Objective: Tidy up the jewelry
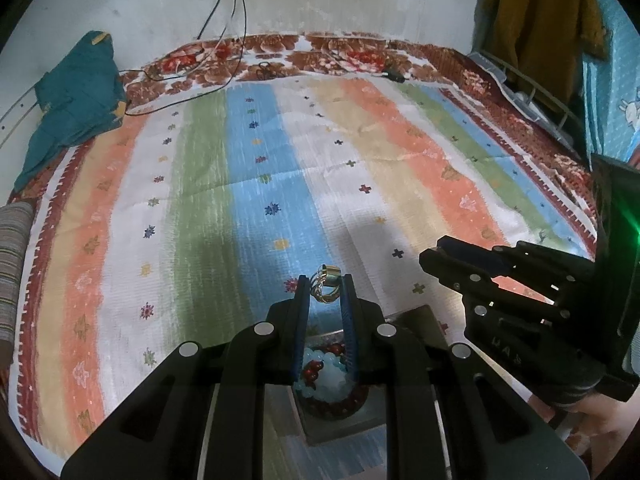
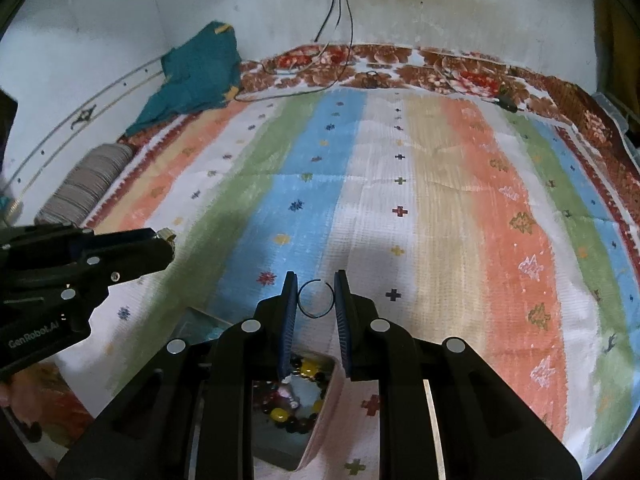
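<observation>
My left gripper [image 1: 325, 289] is shut on a cluster of gold rings [image 1: 327, 287], held above a grey tray [image 1: 344, 428] that holds red and pale blue bead bracelets [image 1: 326, 380]. My right gripper [image 2: 316, 298] is shut on a thin dark wire hoop [image 2: 316, 298], held above a tray compartment [image 2: 276, 440] with dark, yellow and pink bead bracelets [image 2: 298, 398]. The right gripper also shows at the right of the left wrist view [image 1: 434, 254]. The left gripper shows at the left of the right wrist view [image 2: 166, 246], with the gold rings [image 2: 166, 235] at its tip.
A striped, patterned bedspread [image 1: 280, 160] covers the bed. A teal cloth [image 1: 76, 96] lies at the far left corner. Black cables [image 1: 224, 20] hang down the wall onto the bed. A striped bolster [image 2: 84, 188] lies along the left edge. Clothes [image 1: 532, 20] hang at the right.
</observation>
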